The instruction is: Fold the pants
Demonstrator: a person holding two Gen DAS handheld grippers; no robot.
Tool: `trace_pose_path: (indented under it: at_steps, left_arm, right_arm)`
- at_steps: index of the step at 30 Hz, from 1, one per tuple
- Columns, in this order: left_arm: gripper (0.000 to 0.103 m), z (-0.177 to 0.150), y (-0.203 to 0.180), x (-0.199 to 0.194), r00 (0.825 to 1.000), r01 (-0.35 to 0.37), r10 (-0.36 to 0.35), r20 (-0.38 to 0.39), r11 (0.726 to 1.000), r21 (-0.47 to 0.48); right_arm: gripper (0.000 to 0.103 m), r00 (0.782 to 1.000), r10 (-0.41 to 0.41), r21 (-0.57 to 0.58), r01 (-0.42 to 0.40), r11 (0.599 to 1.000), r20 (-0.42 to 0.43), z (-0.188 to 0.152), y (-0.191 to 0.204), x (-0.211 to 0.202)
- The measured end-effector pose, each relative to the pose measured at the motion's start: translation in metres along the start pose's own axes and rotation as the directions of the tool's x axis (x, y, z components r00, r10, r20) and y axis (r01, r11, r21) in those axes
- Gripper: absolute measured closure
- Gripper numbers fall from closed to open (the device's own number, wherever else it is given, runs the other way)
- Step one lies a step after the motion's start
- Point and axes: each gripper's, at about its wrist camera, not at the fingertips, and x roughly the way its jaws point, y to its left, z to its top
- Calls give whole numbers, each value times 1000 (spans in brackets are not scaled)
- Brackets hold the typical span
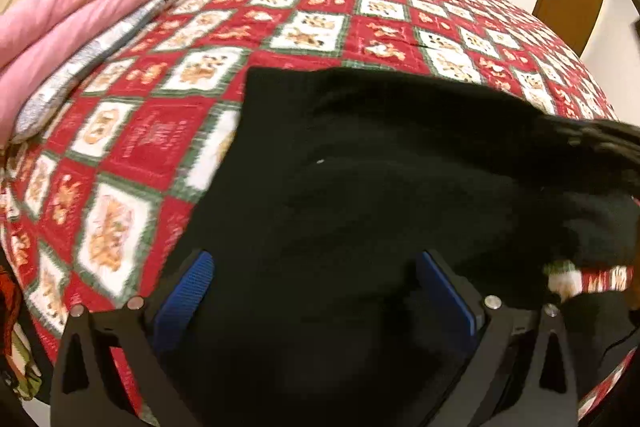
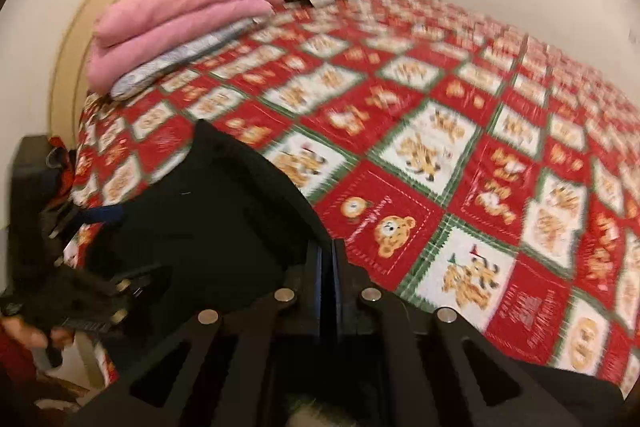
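Black fabric pants [image 1: 360, 187] lay on the quilt; our right gripper [image 2: 329, 267] clamped shut, left gripper [image 1: 316, 291] wide; we feared a pinched edge slipping free.

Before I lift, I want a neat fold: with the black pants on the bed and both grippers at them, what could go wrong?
1. The left gripper stands open over the pants; lifting now would raise one side only and skew the fold.
2. The right gripper is shut at the fabric's edge, and a thin pinch may slip.
3. The dragged cloth could rumple the quilt.
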Motion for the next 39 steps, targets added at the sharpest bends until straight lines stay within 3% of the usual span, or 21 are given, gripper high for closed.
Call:
trace_pose_path:
  at_steps: [7,13,16,25,35,39]
  left_arm:
    - [0,-27,19,-22,999,4,-3,54,1000,-7]
    - [0,-53,33,-36,998,-12,13,66,1000,-14]
    - [0,-63,44,-47,996,-20,21,82,1000,-13]
    - [0,-79,67,-75,990,22,-20,140,1000,-16]
    - [0,-74,91,-97,977,-28,45,210,996,-86]
    - [0,-63,82,-97,970,-65,78,229,996,-64]
  right_arm:
    - [99,992,43,-61,-35,998,122,-62,76,-74]
    - [99,994,81,-62,-76,995,69,-138,125,-60]
    - [99,998,46,-90,-42,995,50,-161,139,-46]
    - [96,997,42,-59,-38,998,59,-174,136,-34]
    - [96,998,19,-65,-16,998,53,-178,141,-31]
    - [98,999,-24,-88,28,996,48,-174,149,-30]
